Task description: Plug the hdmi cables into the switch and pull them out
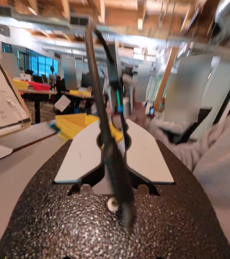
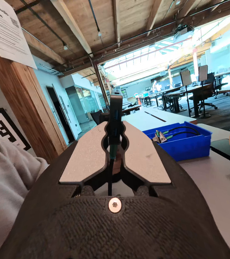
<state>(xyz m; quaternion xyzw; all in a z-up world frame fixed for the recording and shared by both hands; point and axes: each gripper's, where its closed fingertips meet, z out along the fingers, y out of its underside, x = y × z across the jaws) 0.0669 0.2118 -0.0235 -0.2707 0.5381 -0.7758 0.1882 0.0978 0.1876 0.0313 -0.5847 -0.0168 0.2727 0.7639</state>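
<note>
In the right wrist view my right gripper (image 2: 115, 124) is shut on the black switch (image 2: 115, 110) and holds it upright above the table. A cable with a green collar (image 2: 113, 152) hangs from the switch's lower end. The left wrist view is blurred. My left gripper (image 1: 113, 127) is shut on a thick black HDMI cable (image 1: 97, 98) that runs up between its fingers. Beyond it, the switch (image 1: 113, 63) shows in the other gripper, with the green-collared cable (image 1: 118, 100) below it.
A blue bin (image 2: 188, 147) holding two more green-collared cables and a metal part stands right of the right gripper. A yellow bin (image 1: 72, 124) lies ahead of the left gripper, and a tilted white board (image 1: 1, 98) at left. A grey sleeve (image 1: 216, 161) is at right.
</note>
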